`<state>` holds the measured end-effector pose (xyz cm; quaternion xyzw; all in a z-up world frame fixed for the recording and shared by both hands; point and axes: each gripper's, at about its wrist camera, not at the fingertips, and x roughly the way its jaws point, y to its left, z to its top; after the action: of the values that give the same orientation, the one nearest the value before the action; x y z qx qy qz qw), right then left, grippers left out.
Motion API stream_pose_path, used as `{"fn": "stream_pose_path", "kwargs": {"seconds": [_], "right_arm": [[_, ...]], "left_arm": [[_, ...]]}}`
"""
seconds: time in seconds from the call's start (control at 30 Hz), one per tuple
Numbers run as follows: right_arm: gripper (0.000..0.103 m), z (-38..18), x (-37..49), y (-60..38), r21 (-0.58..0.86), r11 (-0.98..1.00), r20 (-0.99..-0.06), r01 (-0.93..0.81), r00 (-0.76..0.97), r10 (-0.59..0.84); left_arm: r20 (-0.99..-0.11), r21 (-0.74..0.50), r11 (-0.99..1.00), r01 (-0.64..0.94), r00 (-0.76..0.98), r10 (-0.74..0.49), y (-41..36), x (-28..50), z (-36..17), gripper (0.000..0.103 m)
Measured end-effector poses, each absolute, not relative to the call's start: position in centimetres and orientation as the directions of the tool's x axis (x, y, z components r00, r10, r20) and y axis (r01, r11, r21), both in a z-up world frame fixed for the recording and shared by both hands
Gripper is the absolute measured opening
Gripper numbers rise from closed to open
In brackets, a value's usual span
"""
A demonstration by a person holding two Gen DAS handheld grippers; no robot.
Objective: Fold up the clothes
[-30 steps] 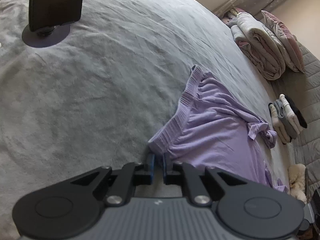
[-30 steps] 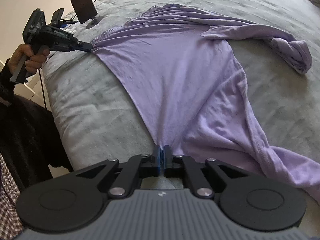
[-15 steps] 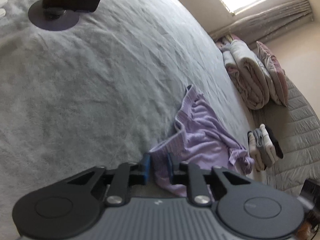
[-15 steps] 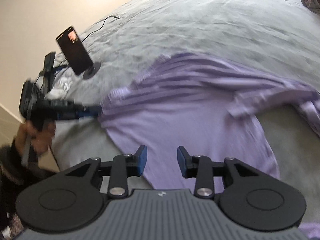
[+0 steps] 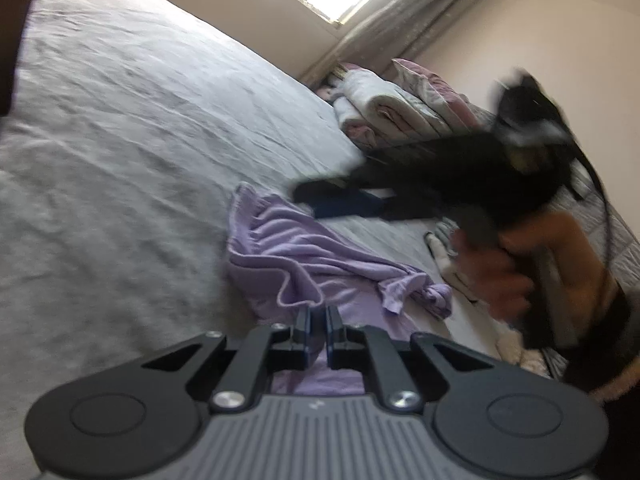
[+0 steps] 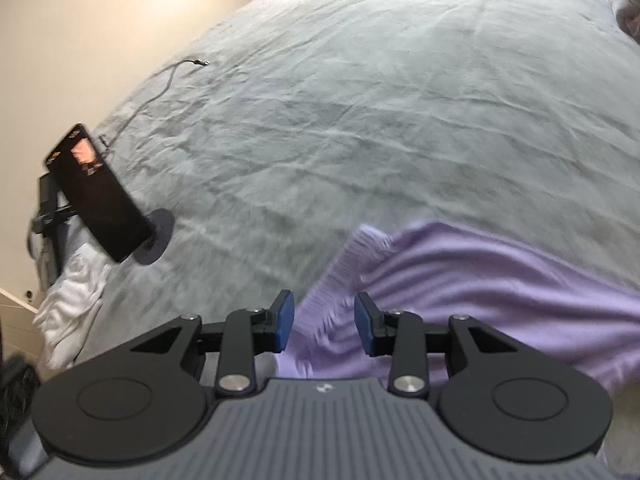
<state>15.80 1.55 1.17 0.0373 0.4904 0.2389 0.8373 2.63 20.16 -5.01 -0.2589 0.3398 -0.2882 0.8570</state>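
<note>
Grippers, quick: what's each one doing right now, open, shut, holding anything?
Left gripper: shut on the purple garment.
Right gripper: open, holding nothing; the garment's ribbed edge lies below its jaws, untouched.

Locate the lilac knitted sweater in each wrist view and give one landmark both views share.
Left wrist: lilac knitted sweater lies crumpled at centre, just beyond the fingertips.
Right wrist: sweater fills the lower right, ribbed hem between the open fingers.
Shared landmark: grey wrinkled bedspread.
</note>
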Motion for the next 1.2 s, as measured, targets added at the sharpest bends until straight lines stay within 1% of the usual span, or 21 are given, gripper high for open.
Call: {"fn": "stream_pose_path", "kwargs": {"seconds": [0.2,0.33,0.63,0.67,0.7,0.73,0.8,0.87,0.93,0.97,1.03,1.1,1.2], "right_arm": [[0.038,-1.4,18.7,4.6,0.166,0.932,-0.87,-0.324,0.397,0.293],[0.038,-2.9,19.8,5.0,0.09,0.956,-0.894,-0.279,0.4,0.201],[0.037,-2.4,19.0,0.3,0.129,0.973,-0.88,-0.19,0.43,0.2],[0.03,-2.3,18.9,-0.3,0.141,0.973,-0.876,-0.183,0.435,0.209],[0.016,-2.3,18.7,-0.9,0.166,0.969,-0.869,-0.184,0.436,0.232],[0.011,-2.3,18.7,-1.3,0.199,0.963,-0.863,-0.181,0.433,0.259],[0.005,-2.3,18.6,-1.8,0.248,0.954,-0.854,-0.171,0.427,0.298],[0.005,-2.2,18.7,-1.9,0.271,0.949,-0.85,-0.162,0.423,0.314],[0.011,-2.1,18.8,-1.9,0.29,0.946,-0.847,-0.148,0.42,0.325],[0.016,-2.1,18.9,-1.8,0.296,0.945,-0.847,-0.139,0.419,0.327],[0.017,-2.1,19.1,-1.5,0.308,0.943,-0.844,-0.126,0.422,0.332],[0.021,-2.2,19.3,-1.2,0.312,0.942,-0.841,-0.124,0.425,0.334],[0.023,-2.4,19.6,-0.6,0.294,0.947,-0.846,-0.127,0.425,0.32]], "left_arm": [[-0.46,-0.606,0.686,0.403,0.525,-0.715,18.4,3.0,-5.4,0.006],[-0.491,-0.573,0.687,0.447,0.484,-0.724,17.9,2.7,-5.7,0.006],[-0.519,-0.554,0.683,0.476,0.444,-0.731,17.8,2.1,-5.8,0.006],[-0.523,-0.55,0.686,0.476,0.444,-0.727,17.8,2.1,-5.8,0.006],[-0.529,-0.544,0.692,0.474,0.447,-0.721,17.8,2.1,-5.8,0.006],[-0.535,-0.538,0.699,0.471,0.45,-0.715,17.7,2.0,-5.8,0.006],[-0.544,-0.529,0.713,0.461,0.46,-0.701,17.6,2.1,-5.8,0.006],[-0.543,-0.532,0.717,0.45,0.468,-0.697,17.9,2.0,-5.6,0.006],[-0.542,-0.536,0.72,0.441,0.474,-0.694,18.2,1.9,-5.5,0.006],[-0.542,-0.538,0.721,0.437,0.476,-0.693,18.3,1.9,-5.5,0.006],[-0.543,-0.539,0.723,0.431,0.479,-0.69,18.6,1.9,-5.5,0.006],[-0.546,-0.536,0.725,0.433,0.478,-0.688,18.6,1.8,-5.5,0.006],[-0.554,-0.526,0.732,0.432,0.48,-0.681,18.3,1.9,-5.5,0.006]]}}
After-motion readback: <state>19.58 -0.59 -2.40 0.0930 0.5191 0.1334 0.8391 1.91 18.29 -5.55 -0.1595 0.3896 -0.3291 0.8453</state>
